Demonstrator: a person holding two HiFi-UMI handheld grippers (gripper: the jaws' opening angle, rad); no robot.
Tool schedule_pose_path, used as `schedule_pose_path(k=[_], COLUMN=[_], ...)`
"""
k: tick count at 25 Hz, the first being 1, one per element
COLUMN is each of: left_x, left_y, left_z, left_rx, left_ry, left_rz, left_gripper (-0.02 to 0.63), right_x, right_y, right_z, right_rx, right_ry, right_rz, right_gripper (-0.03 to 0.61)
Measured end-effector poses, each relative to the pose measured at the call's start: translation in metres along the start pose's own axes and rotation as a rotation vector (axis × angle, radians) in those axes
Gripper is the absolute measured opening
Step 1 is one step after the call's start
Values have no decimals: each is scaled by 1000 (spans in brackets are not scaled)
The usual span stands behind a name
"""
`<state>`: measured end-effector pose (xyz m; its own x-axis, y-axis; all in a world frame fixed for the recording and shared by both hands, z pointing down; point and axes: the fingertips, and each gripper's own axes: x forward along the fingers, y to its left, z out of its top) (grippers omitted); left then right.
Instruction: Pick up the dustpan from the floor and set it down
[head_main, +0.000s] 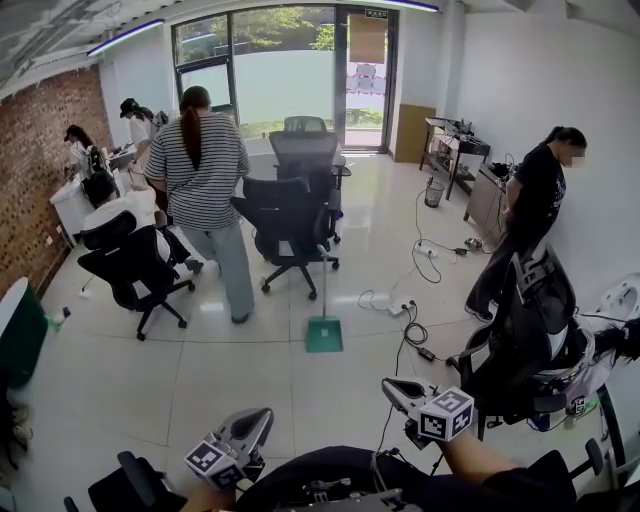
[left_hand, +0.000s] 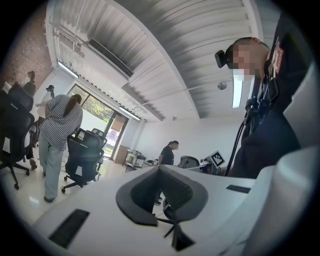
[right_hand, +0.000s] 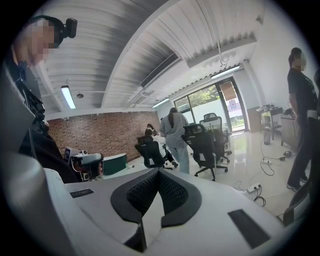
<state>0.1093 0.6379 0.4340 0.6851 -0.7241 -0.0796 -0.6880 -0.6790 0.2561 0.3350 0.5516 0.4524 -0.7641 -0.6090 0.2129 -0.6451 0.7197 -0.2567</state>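
Head view takes in a tiled floor, black office chairs and a person in a striped shirt standing among them. Only this view shows the green dustpan. It sits on the floor just past the chairs, handle upright, well apart from both grippers, and what lies in its pan cannot be told. A small bin stands by the far desk, its inside unseen. The gripper views instead show the ceiling, and each shows the other tool. The left gripper and the right gripper are both clenched, with nothing between the jaws.
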Motion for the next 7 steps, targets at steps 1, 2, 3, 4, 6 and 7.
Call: schedule_pose_path(k=[1,2,3,4,6,7], left_x=[6,12,18,22,27,29], left_y=[1,2,4,6,11,13], left_z=[4,7,10,12,16,17], left_rx=[-1,-4,-6,-7,-8,-8], left_ry=[0,0,1,2,4,4], left_rz=[-2,-4,-5,-6,-7,-7], left_gripper=[15,15,15,15,15,15], right_x=[1,2,4,6,10,13], right_y=[-4,-9,-13,-17,-21,-22], right_z=[5,10,14,18,23,25], right_rx=[1,1,1,1,-1,-2], right_ry=[2,4,4,5,5,5], right_rz=[0,0,0,1,3,3], right_gripper=[17,17,17,17,17,17])
